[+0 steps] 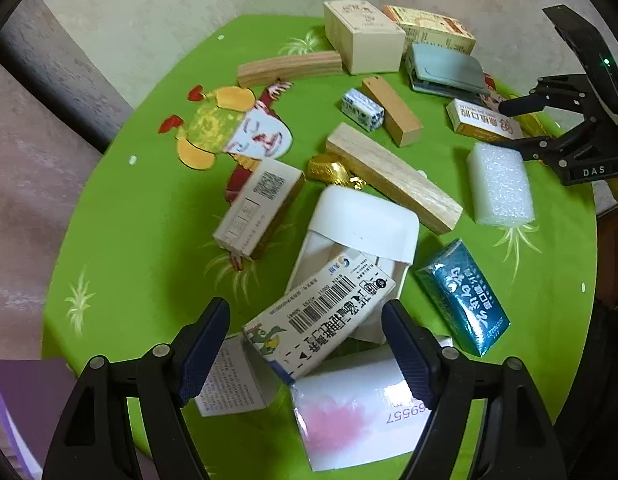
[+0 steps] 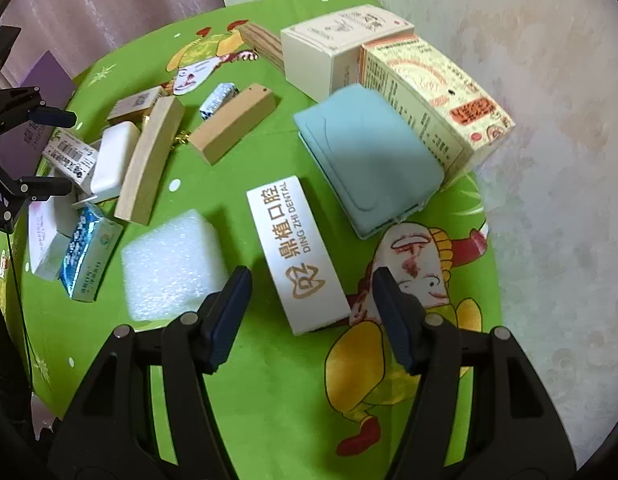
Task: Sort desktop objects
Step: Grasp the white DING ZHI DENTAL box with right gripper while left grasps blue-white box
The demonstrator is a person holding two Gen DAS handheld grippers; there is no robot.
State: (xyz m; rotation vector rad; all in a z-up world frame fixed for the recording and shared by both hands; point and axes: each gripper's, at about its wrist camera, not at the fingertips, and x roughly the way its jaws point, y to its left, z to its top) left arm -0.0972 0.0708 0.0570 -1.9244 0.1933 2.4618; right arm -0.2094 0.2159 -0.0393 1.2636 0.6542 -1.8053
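My left gripper (image 1: 305, 312) hangs open over a white barcode box (image 1: 321, 316), which leans on a white plastic case (image 1: 361, 224); its pads stand clear of the box on both sides. In the right wrist view my right gripper (image 2: 312, 280) is open and straddles the near end of a white dental box (image 2: 301, 256) without touching it. A white foam block (image 2: 173, 264) lies just left of that box. The right gripper (image 1: 513, 126) also shows in the left wrist view, above the dental box (image 1: 483, 120).
On the round green table (image 1: 149, 240) lie several wooden blocks (image 1: 393, 178), a teal tissue pack (image 1: 463, 296), a pink-and-white packet (image 1: 349, 412), a QR-code box (image 1: 257, 208), a wrapped candy (image 1: 363, 110), a blue pouch (image 2: 369, 156), a cream box (image 2: 337, 48) and an orange-printed box (image 2: 433, 96).
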